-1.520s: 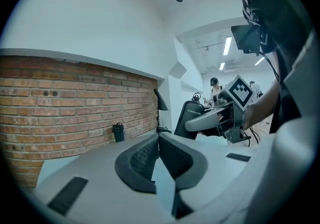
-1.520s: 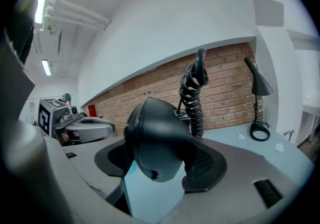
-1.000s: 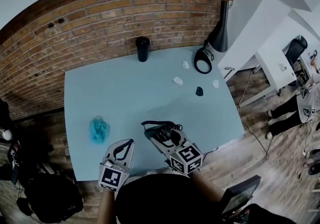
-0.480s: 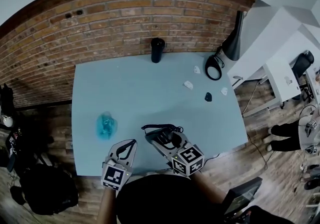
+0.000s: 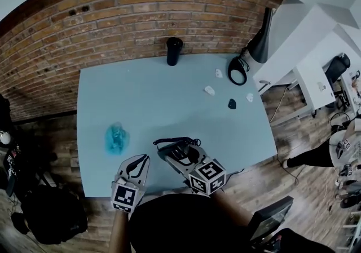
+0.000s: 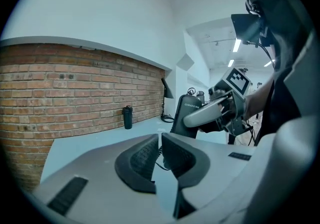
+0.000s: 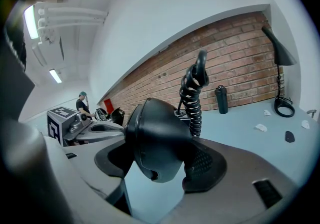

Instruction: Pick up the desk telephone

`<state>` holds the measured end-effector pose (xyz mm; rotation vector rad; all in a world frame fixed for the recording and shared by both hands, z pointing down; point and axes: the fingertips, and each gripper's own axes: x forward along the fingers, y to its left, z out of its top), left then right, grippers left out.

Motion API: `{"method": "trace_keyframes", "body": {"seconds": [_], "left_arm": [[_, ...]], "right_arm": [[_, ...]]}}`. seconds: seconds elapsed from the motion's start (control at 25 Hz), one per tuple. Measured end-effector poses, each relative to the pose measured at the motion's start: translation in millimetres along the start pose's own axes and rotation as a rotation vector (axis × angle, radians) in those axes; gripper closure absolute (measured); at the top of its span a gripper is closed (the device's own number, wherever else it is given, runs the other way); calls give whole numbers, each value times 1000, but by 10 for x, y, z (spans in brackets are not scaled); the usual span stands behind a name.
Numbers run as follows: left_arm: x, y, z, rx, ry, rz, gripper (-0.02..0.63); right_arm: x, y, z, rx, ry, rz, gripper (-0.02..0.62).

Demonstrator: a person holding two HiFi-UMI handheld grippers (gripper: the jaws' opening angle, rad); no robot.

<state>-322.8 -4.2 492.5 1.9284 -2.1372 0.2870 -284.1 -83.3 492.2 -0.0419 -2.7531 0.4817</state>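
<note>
Beside desk telephone (image 5: 179,154), blue bag (image 5: 115,137); beyond, black bottle (image 5: 174,50).

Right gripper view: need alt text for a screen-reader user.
The right gripper is clamped on a black telephone handset, whose coiled cord rises behind it. Beyond lie a pale blue table, a brick wall and a black bottle.

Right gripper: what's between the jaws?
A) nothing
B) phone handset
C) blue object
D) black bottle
B: in the right gripper view the black handset, with its coiled cord rising behind it, sits clamped between the pads of the right gripper.
</note>
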Motion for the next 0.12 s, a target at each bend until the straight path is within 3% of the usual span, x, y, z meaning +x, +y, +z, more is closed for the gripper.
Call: {"method": "trace_keyframes", "body": {"seconds": [0.12], "left_arm": [[30, -24, -46, 12, 13, -16, 566]], "right_arm": [[18, -1, -3, 3, 7, 8, 318]]}}
